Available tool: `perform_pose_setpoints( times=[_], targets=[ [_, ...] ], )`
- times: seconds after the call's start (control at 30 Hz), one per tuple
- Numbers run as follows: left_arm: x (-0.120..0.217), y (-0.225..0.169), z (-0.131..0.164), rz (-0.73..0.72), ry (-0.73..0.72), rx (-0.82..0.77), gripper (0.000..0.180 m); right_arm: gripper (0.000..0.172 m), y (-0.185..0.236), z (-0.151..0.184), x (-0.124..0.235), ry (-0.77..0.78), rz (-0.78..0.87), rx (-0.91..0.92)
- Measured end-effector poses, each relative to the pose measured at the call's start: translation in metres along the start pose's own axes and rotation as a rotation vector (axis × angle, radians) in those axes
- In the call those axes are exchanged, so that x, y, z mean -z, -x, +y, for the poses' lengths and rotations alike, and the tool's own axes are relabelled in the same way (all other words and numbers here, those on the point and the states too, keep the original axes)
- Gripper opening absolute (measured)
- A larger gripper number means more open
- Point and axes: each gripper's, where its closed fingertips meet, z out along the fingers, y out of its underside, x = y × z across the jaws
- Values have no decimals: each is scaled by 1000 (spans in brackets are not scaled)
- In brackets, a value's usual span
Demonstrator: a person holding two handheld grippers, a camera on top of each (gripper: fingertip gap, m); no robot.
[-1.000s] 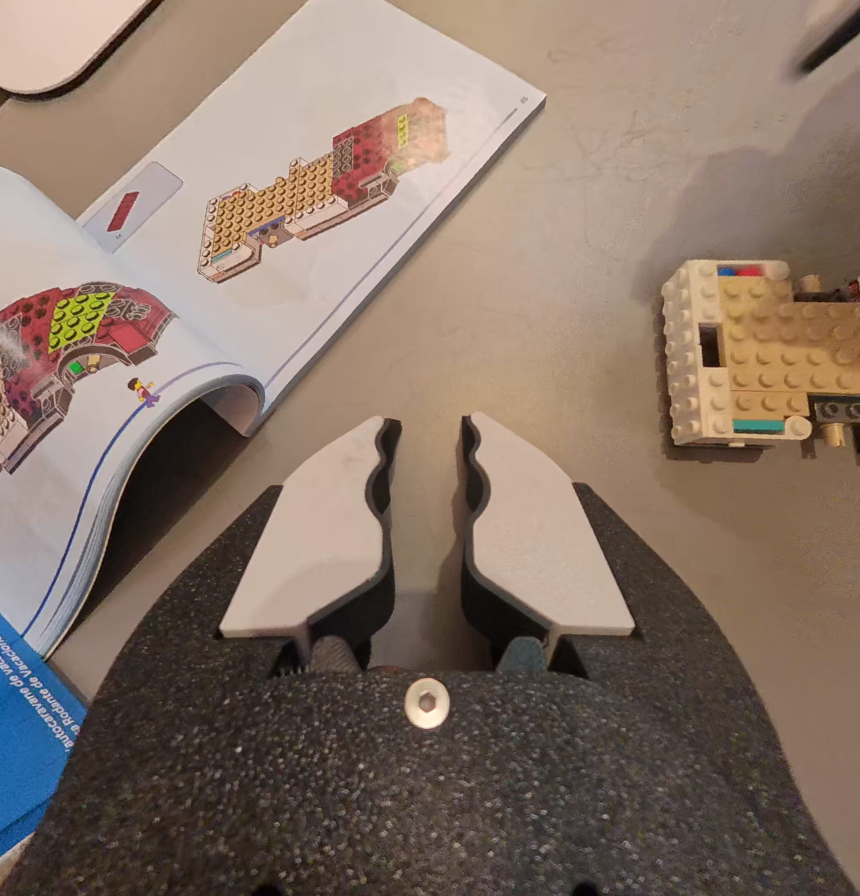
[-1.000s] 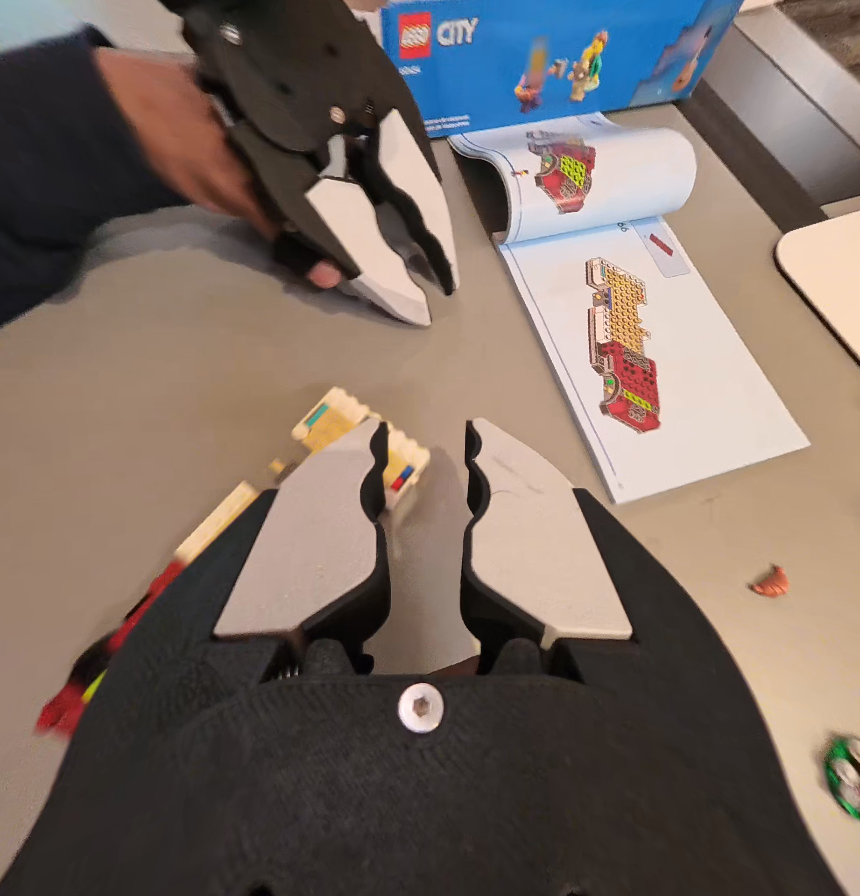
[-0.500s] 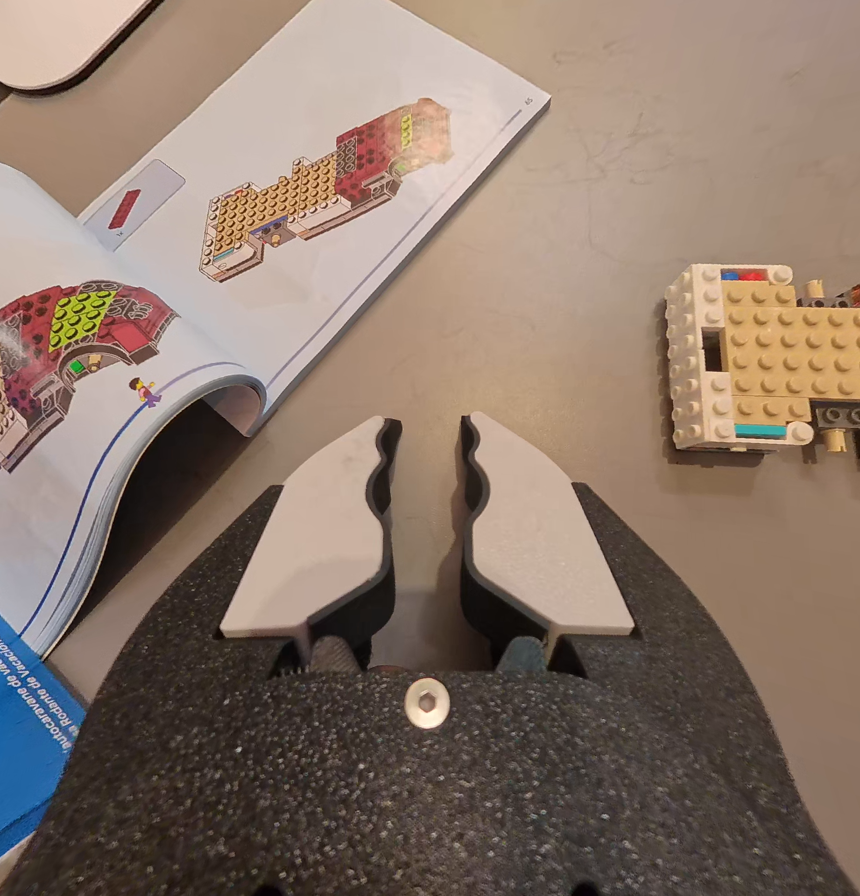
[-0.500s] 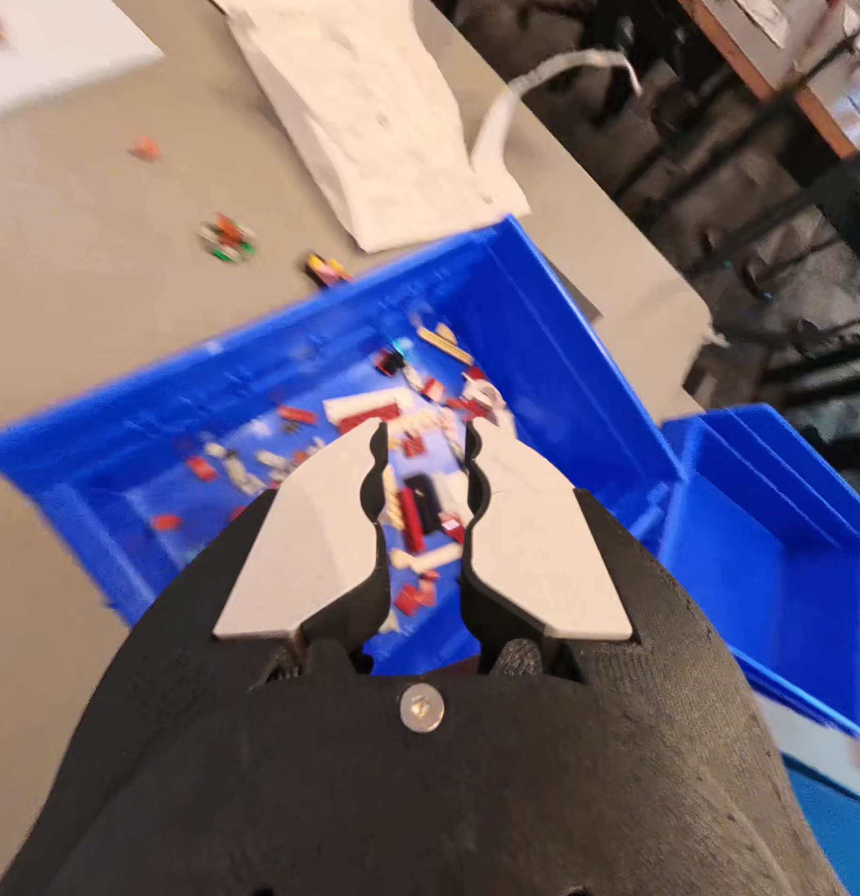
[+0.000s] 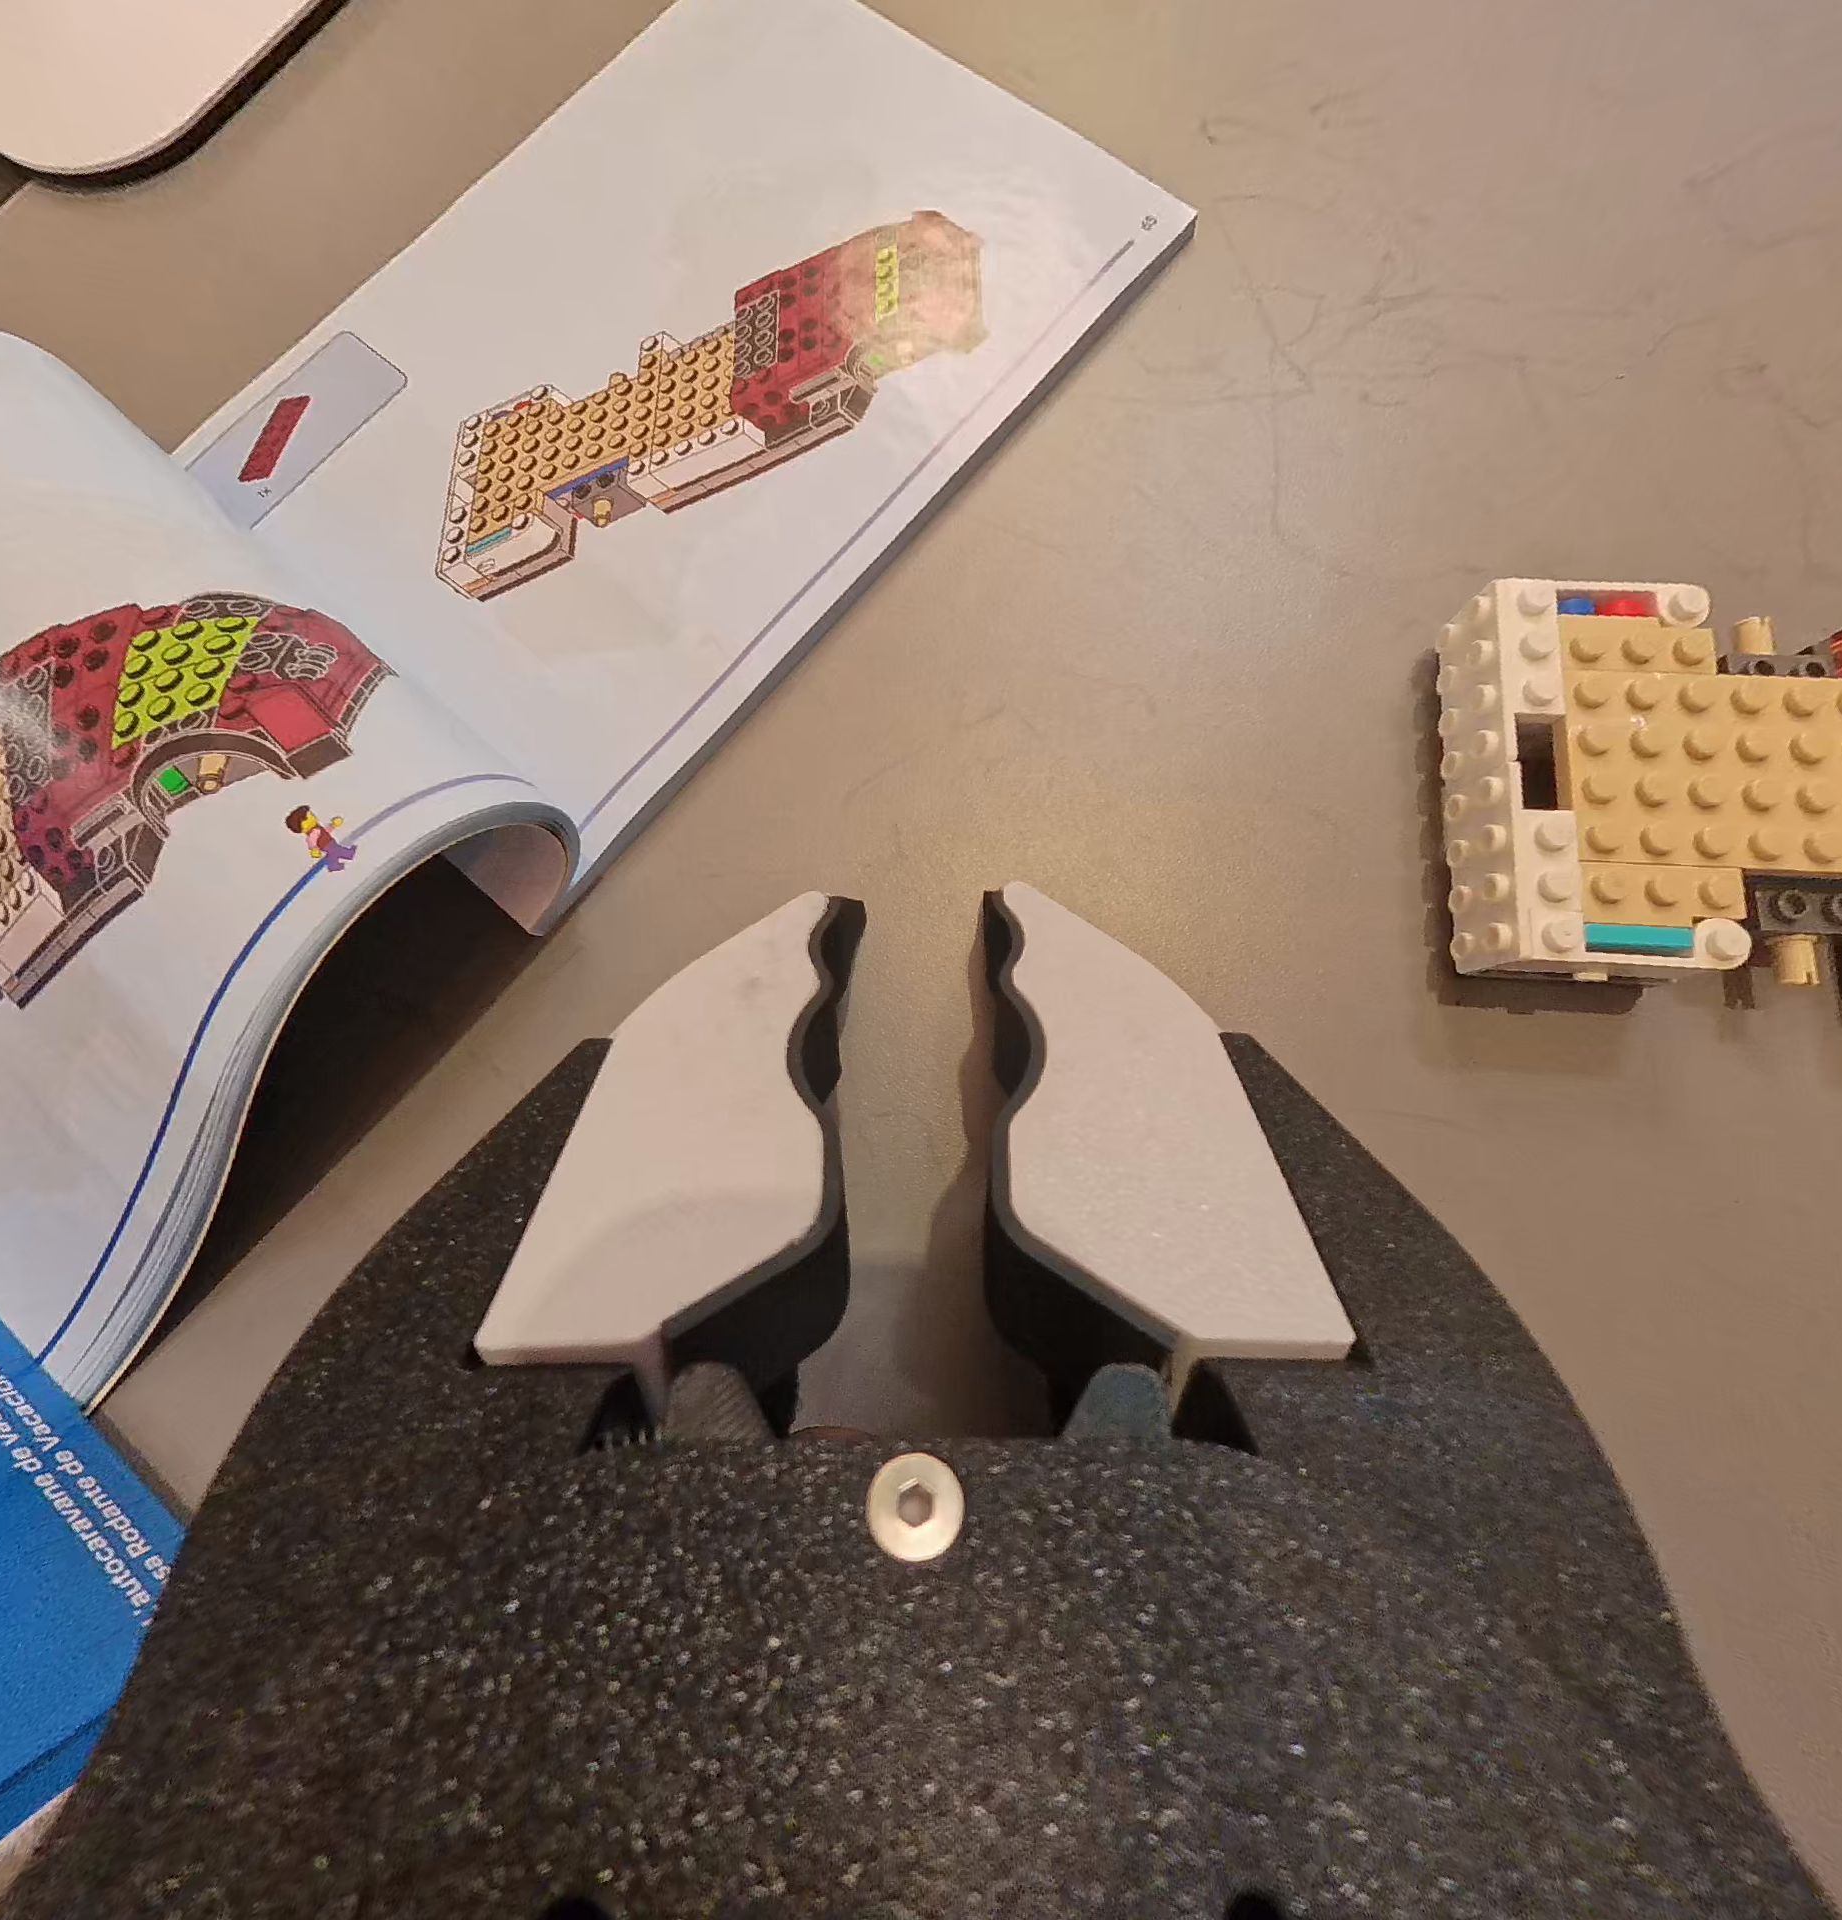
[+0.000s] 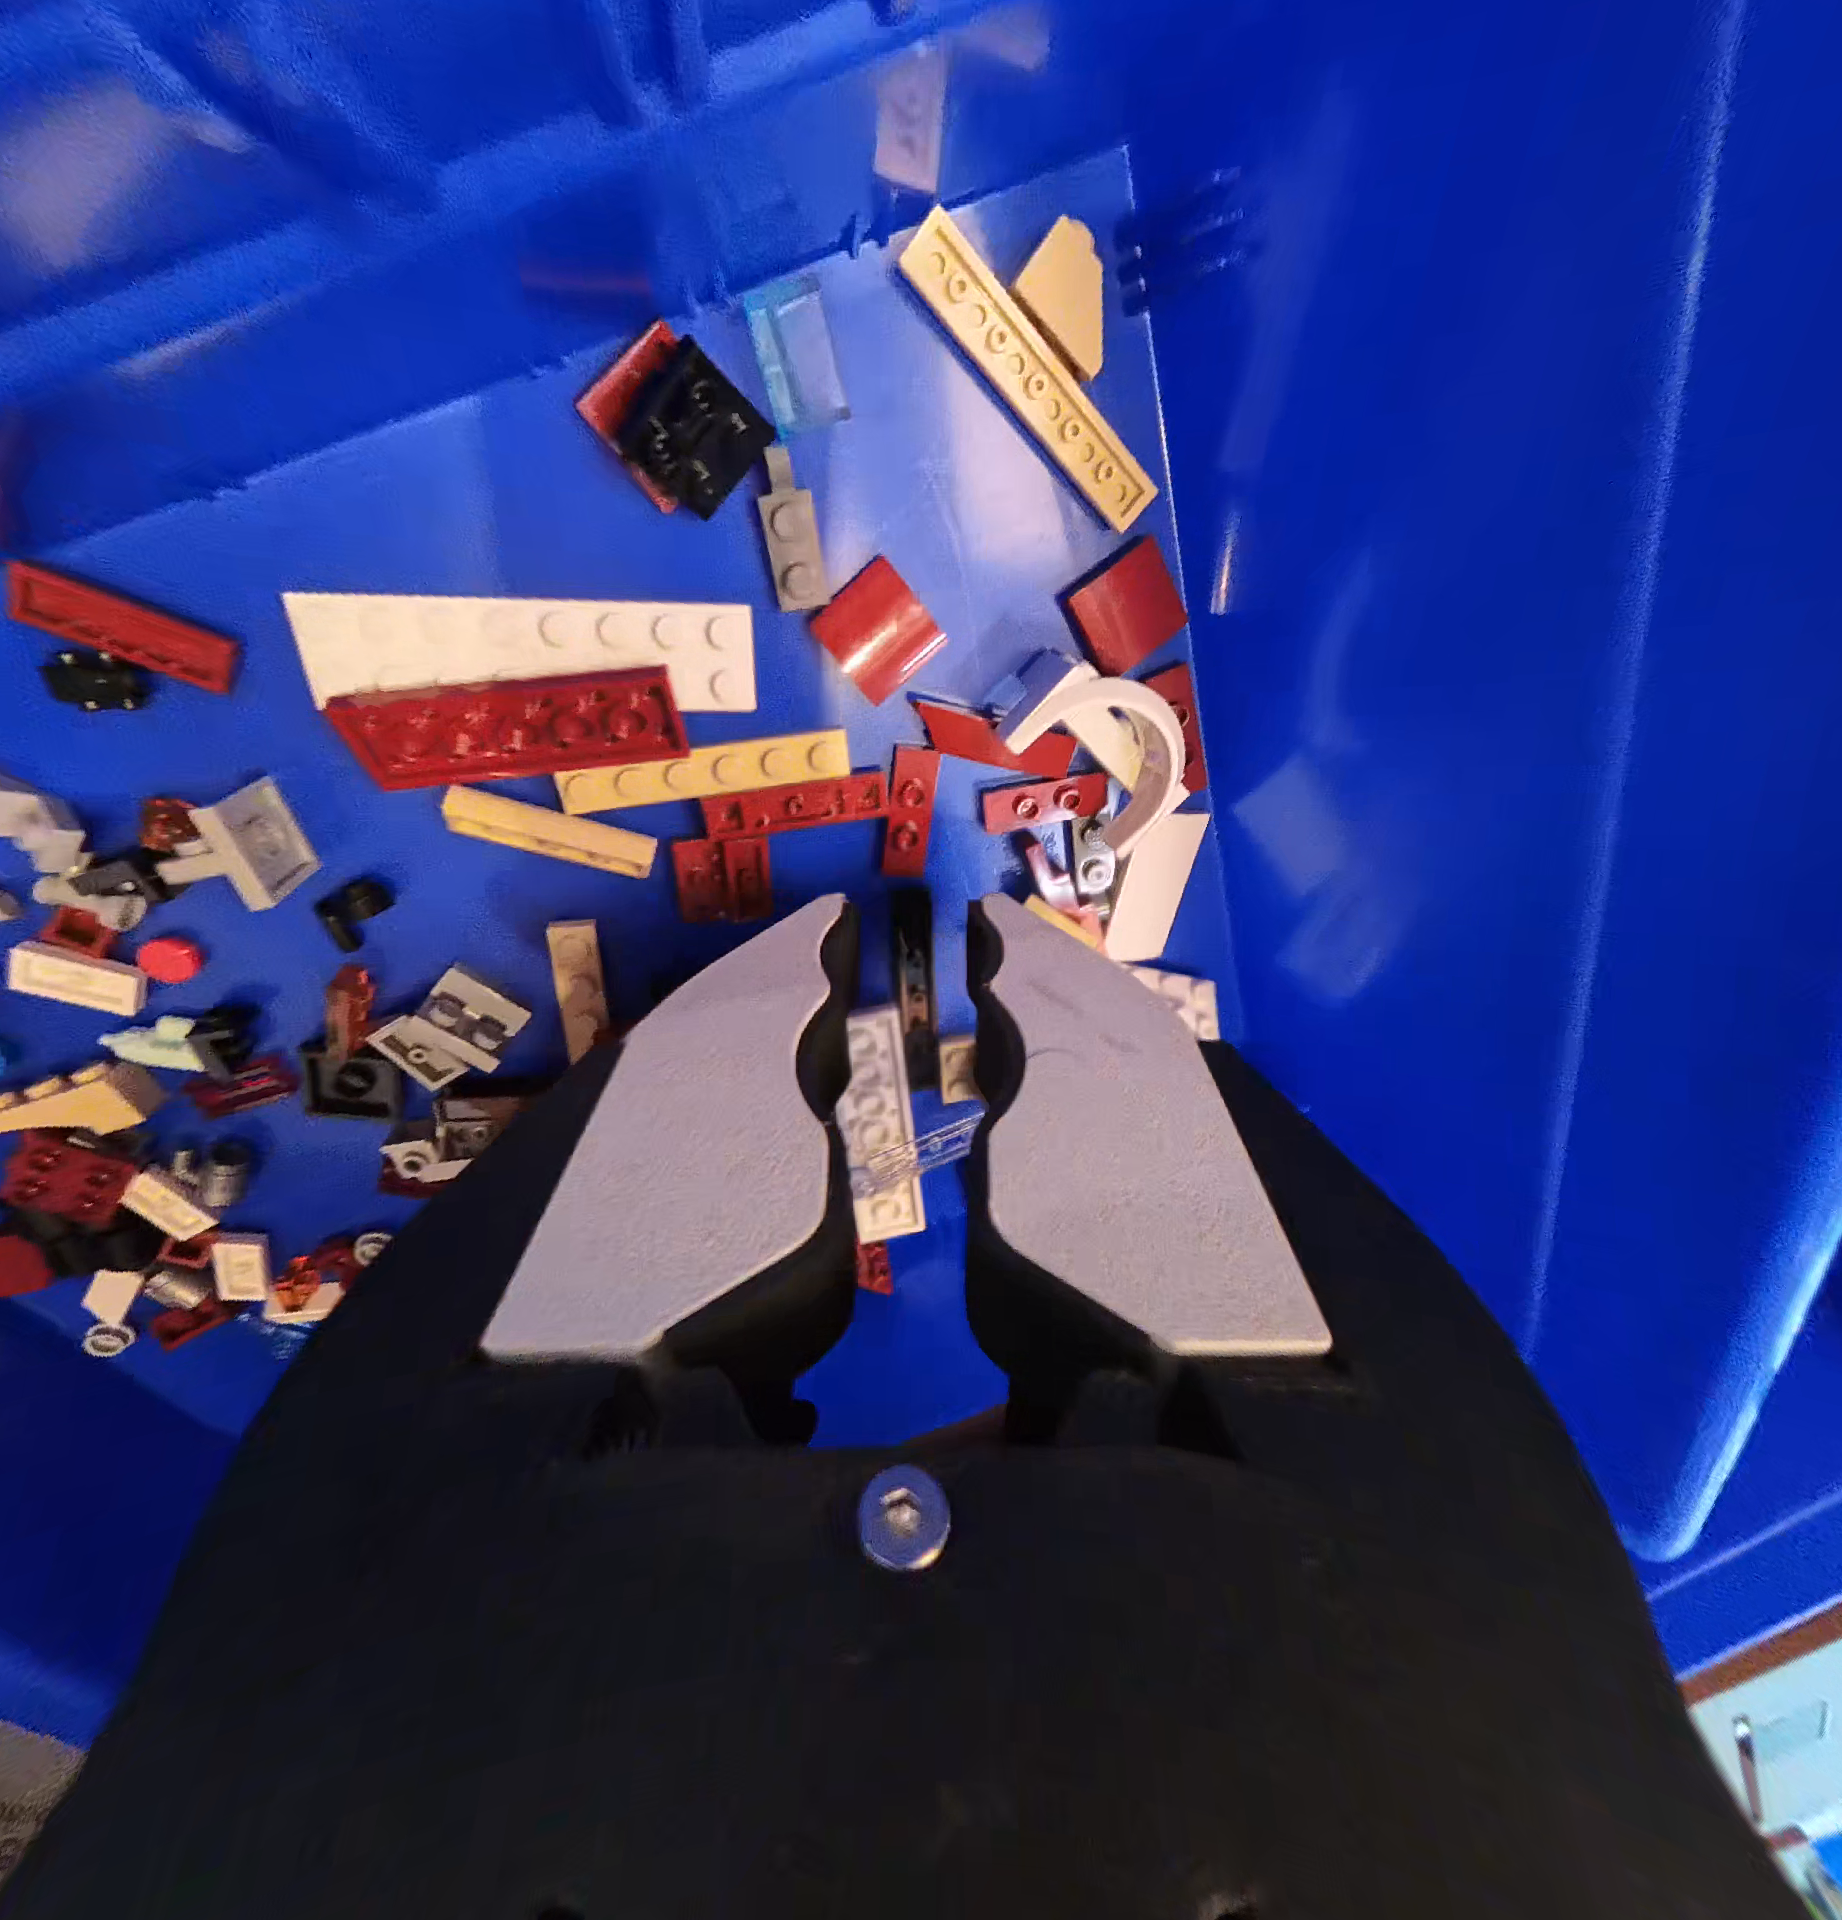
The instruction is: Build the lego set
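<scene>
My left gripper (image 5: 924, 914) is open and empty, held over bare grey table between an open instruction booklet (image 5: 605, 436) on the left and a tan and white brick model (image 5: 1665, 790) on the right. My right gripper (image 6: 912, 914) is open and empty inside a blue bin (image 6: 1468, 727), above loose bricks on its floor. A black narrow piece (image 6: 912, 966) and a white plate (image 6: 881, 1122) lie on the bin floor in line with the gap between the fingers; the pads do not press on them. A long dark red plate (image 6: 506, 732) lies ahead to the left.
The bin's tall right wall (image 6: 1519, 935) stands close beside my right fingers. Several red, tan, white and grey bricks are scattered over the bin floor. A blue box corner (image 5: 34, 1579) lies at the lower left of the left wrist view, and a white board edge (image 5: 86, 83) at the top left. The left gripper's tips are roughly 50 cm from the right gripper's.
My right gripper has swung away from the brick model on the table and dropped down into the blue bin, staying open. My left gripper has hardly moved.
</scene>
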Motion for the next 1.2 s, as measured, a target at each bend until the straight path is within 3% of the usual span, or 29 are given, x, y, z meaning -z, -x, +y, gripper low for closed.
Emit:
perform_pose_setpoints(
  times=[0.03,0.53,0.77,0.9,1.03,1.1,1.2],
  targets=[
    [0,0,0,1,0,1,26,20,0,-2,-1,-1,-5,6],
    [0,-3,0,8,-1,-22,23,9,6,0,-11,84,-109,-13],
    [1,-5,0,1,-3,-45,21,9,21,-16,42,-36,-39,-23],
    [1,-5,0,-4,-5,-49,21,8,73,-58,103,-219,-34,83],
    [1,-5,0,-6,-5,-48,21,8,166,-112,150,-392,-76,240],
    [1,-4,0,-7,-5,-49,21,8,211,-129,144,-395,-83,311],
    [1,-4,0,-10,-6,-50,21,8,270,-140,99,-317,-136,387]
  ],
)
